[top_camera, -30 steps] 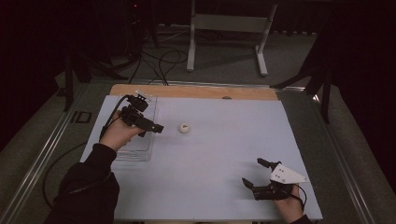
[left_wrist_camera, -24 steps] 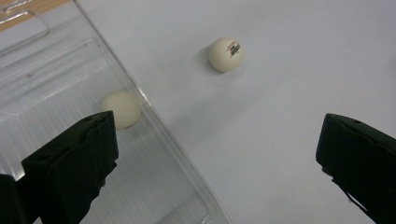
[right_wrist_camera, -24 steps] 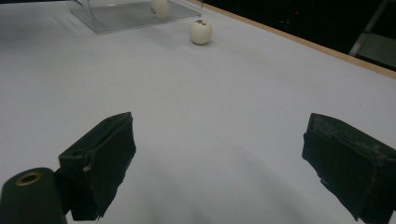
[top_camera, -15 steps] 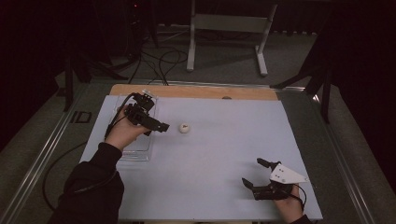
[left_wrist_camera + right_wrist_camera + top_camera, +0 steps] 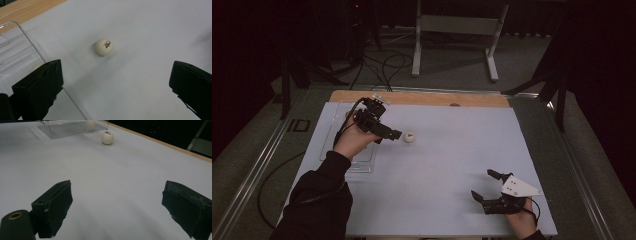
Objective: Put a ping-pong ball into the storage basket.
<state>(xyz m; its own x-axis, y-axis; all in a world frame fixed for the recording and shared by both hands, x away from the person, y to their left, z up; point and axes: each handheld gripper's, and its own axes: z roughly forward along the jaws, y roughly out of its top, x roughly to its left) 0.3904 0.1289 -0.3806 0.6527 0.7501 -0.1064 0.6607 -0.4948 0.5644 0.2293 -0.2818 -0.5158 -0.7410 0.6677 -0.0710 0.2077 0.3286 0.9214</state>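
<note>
A white ping-pong ball [image 5: 410, 137] with small print lies on the pale blue mat, a short way right of a clear plastic tray [image 5: 362, 162]. My left gripper [image 5: 389, 137] hovers just left of the ball, at the tray's right edge. In the left gripper view the ball [image 5: 104, 46] sits ahead between the wide-open jaws of the left gripper [image 5: 116, 82], untouched. A second ball [image 5: 90, 124] rests inside the tray [image 5: 67, 129]. My right gripper [image 5: 482, 184] stands open and empty near the mat's front right corner; its view has the ball [image 5: 107, 137] far ahead.
The mat [image 5: 452, 150] covers a wooden tabletop whose bare strip [image 5: 422, 98] runs along the far edge. A metal stand [image 5: 452, 30] and cables lie on the floor beyond. The tray's clear wall [image 5: 30, 42] passes by my left jaw.
My left gripper has moved from over the tray rightward, closer to the ball. The ball and the right gripper have stayed put.
</note>
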